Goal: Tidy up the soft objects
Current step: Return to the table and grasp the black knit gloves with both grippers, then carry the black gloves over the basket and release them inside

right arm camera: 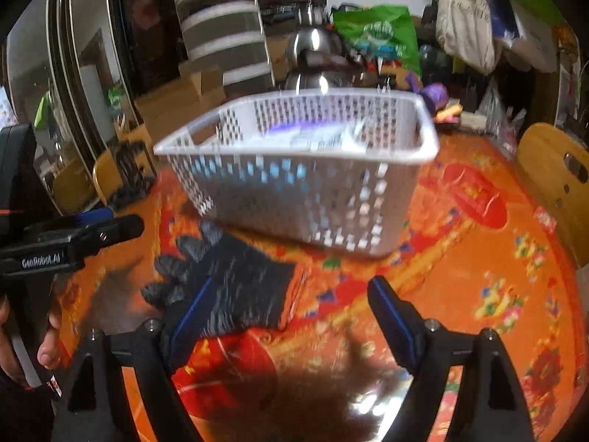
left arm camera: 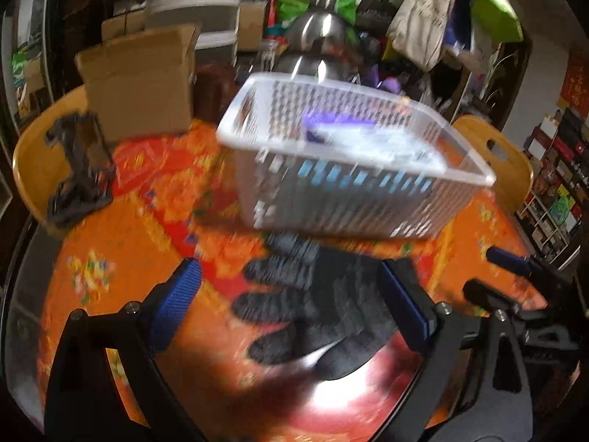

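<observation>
A: Where is the black glove (left arm camera: 313,309) lying, relative to the left tool (left arm camera: 291,302)?

B: It is lying flat on the worktop (left arm camera: 121,243), right ahead of the left tool, with its bulk showing between the two blue pads. The pads are standing wide apart and are not pressing on it, so that tool is released and carrying nothing.

A: And the right tool (right arm camera: 287,316)?

B: It is also spread wide and empty. In its own view the glove (right arm camera: 228,280) is sitting ahead and toward its left pad, the cuff end pointing into the gap. The left tool (right arm camera: 81,235) is showing at that view's left edge, held by a hand (right arm camera: 44,346).

A: Why are both aiming down like that?

B: My reading is that they are being angled toward the glove so one can take it off the cloth. A limp knit glove is probably going to need a pinch on a bunched part, hence the wide spread.

A: And the white basket (left arm camera: 346,169)?

B: It is sitting just beyond the glove, farther ahead of both tools, with pale and purple items already inside, too blurred to name. It is likely placed close so the glove is only needing a short lift over the rim. The glove is not yet inside it.
</observation>
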`<state>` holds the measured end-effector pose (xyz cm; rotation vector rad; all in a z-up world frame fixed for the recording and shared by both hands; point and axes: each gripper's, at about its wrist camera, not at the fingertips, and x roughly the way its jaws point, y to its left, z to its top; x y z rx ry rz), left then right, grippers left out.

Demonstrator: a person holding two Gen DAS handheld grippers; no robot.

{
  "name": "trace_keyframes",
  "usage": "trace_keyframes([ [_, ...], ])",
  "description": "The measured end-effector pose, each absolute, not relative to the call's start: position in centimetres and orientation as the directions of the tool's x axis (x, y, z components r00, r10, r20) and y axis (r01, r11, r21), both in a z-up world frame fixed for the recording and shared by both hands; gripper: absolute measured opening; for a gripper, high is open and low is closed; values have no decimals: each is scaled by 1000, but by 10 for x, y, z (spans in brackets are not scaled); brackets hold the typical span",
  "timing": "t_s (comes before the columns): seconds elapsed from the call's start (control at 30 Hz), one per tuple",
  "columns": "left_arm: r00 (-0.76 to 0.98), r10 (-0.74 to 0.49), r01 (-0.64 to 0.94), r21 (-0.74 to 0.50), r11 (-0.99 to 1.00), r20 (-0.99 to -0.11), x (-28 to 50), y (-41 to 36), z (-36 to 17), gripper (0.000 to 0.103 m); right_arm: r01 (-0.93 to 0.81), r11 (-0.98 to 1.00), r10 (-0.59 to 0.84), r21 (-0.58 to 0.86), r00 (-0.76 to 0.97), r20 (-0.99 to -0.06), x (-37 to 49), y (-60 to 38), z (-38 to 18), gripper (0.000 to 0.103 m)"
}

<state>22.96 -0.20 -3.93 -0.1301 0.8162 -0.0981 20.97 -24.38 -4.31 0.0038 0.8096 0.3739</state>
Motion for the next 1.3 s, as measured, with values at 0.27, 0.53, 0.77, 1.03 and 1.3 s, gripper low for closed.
trace_keyframes([
  [0.27,593,-149,-11,-193,981,-792,231,18,-98,95,-348,922,344,168,540,-768,226,-226,-75,77],
  [0.53,573,-118,-19,-158,987,-811,245,9,-115,94,-375,916,328,143,496,-804,231,-204,-91,41],
  [0.77,587,-130,48,-126,991,-799,246,-18,-112,57,-375,915,332,152,483,-810,234,-203,-94,37],
  [1.03,598,-205,58,-214,975,-775,243,-10,-111,16,-400,903,355,158,487,-798,230,-202,-91,20],
  [1.3,662,-255,96,-258,962,-705,220,-2,-88,15,-433,893,376,125,562,-737,206,-197,-66,19],
])
